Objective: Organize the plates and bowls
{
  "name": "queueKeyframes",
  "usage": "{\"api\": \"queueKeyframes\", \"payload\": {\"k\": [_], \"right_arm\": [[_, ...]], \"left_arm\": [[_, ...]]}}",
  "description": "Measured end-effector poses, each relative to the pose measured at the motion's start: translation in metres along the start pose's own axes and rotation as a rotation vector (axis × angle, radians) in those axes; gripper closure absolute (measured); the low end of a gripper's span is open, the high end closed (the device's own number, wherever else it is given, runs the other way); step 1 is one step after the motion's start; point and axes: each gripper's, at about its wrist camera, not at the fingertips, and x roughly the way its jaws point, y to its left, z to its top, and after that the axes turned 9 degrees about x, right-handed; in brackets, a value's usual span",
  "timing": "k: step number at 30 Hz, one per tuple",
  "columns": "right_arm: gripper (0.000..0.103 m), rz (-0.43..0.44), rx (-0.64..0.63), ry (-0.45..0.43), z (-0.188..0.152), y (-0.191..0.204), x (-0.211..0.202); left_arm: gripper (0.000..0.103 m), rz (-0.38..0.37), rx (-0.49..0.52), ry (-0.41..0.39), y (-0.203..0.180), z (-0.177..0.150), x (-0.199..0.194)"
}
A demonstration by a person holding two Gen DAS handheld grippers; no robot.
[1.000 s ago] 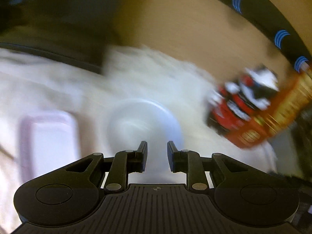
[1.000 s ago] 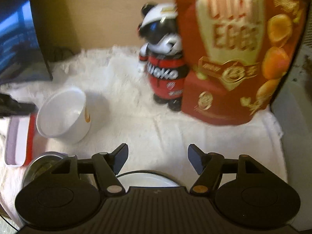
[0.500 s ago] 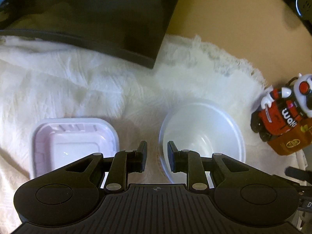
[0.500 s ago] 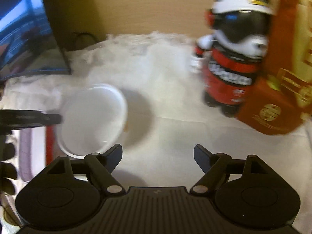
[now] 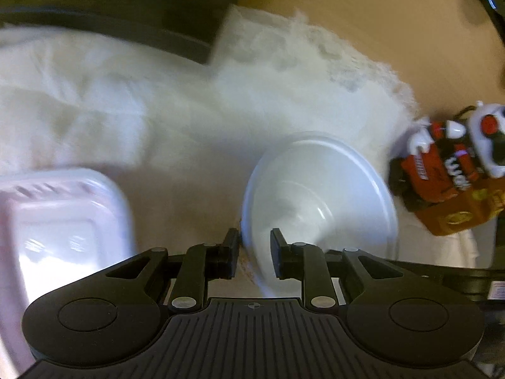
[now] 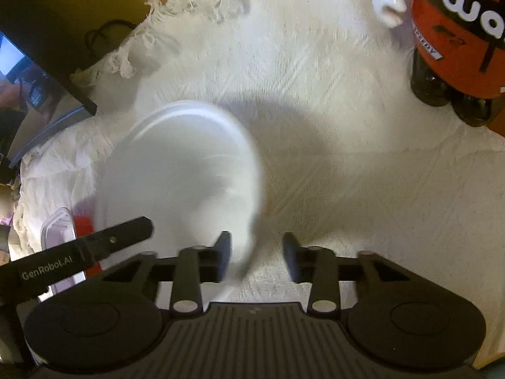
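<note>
A white bowl (image 5: 318, 195) stands on the white cloth; it also shows in the right wrist view (image 6: 183, 170). My left gripper (image 5: 252, 252) straddles the bowl's left rim, jaws narrowly apart, one finger outside and one inside. My right gripper (image 6: 256, 257) straddles the bowl's right rim, jaws partly open, left finger inside and right finger outside. Contact with the rim cannot be told through the blur. A pale pink square dish (image 5: 60, 233) lies left of the bowl.
A white fringed cloth (image 6: 347, 173) covers the table. A dark monitor (image 5: 110, 6) stands at the back left. A red and black bear figure (image 6: 454, 38) and an orange snack bag (image 5: 457, 211) stand to the right.
Both grippers have moved down onto the white bowl from opposite sides. The right gripper's jaws have narrowed around the rim. The left gripper's jaws keep the same narrow gap.
</note>
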Motion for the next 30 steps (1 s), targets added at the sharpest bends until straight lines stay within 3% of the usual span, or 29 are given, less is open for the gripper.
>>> {"api": "queueKeyframes", "payload": {"k": [6,16,26,30], "right_arm": [[0.07,-0.054,-0.021,-0.068,-0.007,-0.029,-0.042],[0.07,-0.107,0.062,-0.044,-0.003,-0.095,-0.058],[0.068,-0.112,0.029,0.022,0.008,-0.108,-0.044],[0.067,-0.108,0.012,0.049,0.012,-0.106,-0.036]], "left_arm": [[0.08,-0.081,0.038,0.034,-0.042,-0.013,0.005],[0.08,-0.118,0.058,0.12,-0.103,-0.022,0.044],[0.08,-0.036,0.029,0.132,-0.114,-0.01,0.068],[0.074,-0.022,0.047,0.148,-0.121,-0.013,0.077]]}}
